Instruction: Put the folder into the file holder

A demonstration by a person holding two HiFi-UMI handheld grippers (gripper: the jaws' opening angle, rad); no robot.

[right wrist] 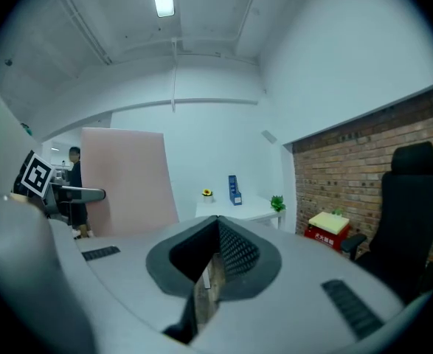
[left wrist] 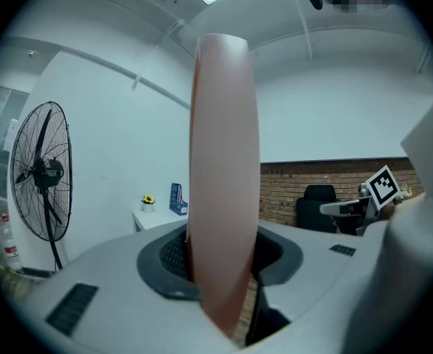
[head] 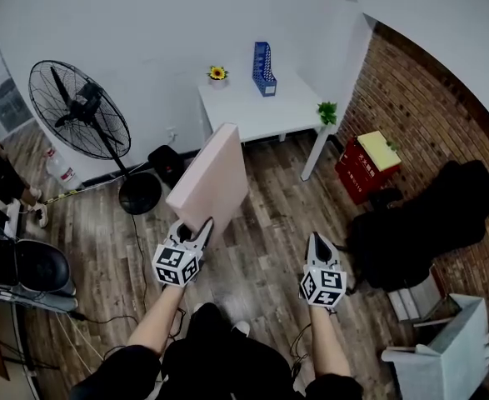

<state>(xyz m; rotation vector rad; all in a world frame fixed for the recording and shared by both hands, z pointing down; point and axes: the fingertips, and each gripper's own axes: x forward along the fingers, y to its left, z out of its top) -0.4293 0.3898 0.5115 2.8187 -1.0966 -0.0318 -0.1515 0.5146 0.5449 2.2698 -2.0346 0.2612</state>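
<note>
Between the pads of the left claw point(head: 196, 232) stands the pink folder point(left wrist: 223, 161). The jaws are closed on its lower edge and hold it upright, thin side toward the camera. That grip probably leaves the long free edge ready to slide down into a slot.

The right claw point(head: 319, 244) hangs beside it, well apart. Its jaws are drawn together at the tips with nothing between them. It seems to be kept free, perhaps to steady the folder later.

The blue file holder point(head: 263, 69) stands at the back of the white counter point(head: 252, 111), beside a small yellow flower point(head: 217, 73) and far from both claws. The task is therefore at the carrying stage, with floor still to cross.

Much is hard to read. The folder fills the middle of the left gripper view and hides where the pads meet it. Seen from the head, its top corner covers the counter's near left corner. The holder is too small to tell whether it is empty. A fan point(head: 79, 111) stands off to the left.
</note>
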